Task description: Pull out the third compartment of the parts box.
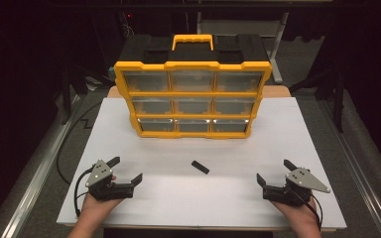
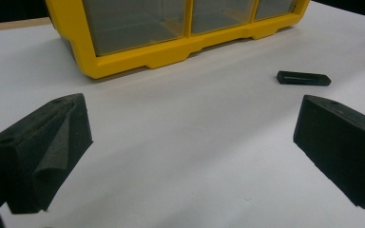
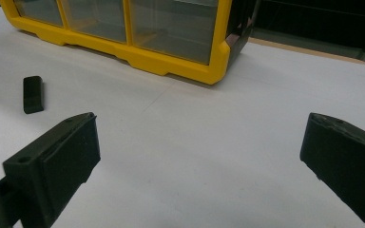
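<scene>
A yellow and black drawer organizer (image 1: 193, 101) stands upright at the back of the white table, its clear drawers shut and facing me. A small black bar (image 1: 200, 167) lies flat on the table in front of it, between the two grippers. The left gripper (image 1: 125, 170) rests near the front left, held by a hand, open with nothing between its jaws. The right gripper (image 1: 274, 171) rests near the front right, also open and holding nothing. In the left gripper view the bar (image 2: 303, 78) lies ahead to the right, below the organizer (image 2: 171, 50). The right gripper view has the bar (image 3: 33, 94) at far left.
The white table sheet (image 1: 198, 198) ends at a front edge close to both hands. Metal rails (image 1: 39, 168) run along the table's left and right sides. Dark floor and frame legs surround the table.
</scene>
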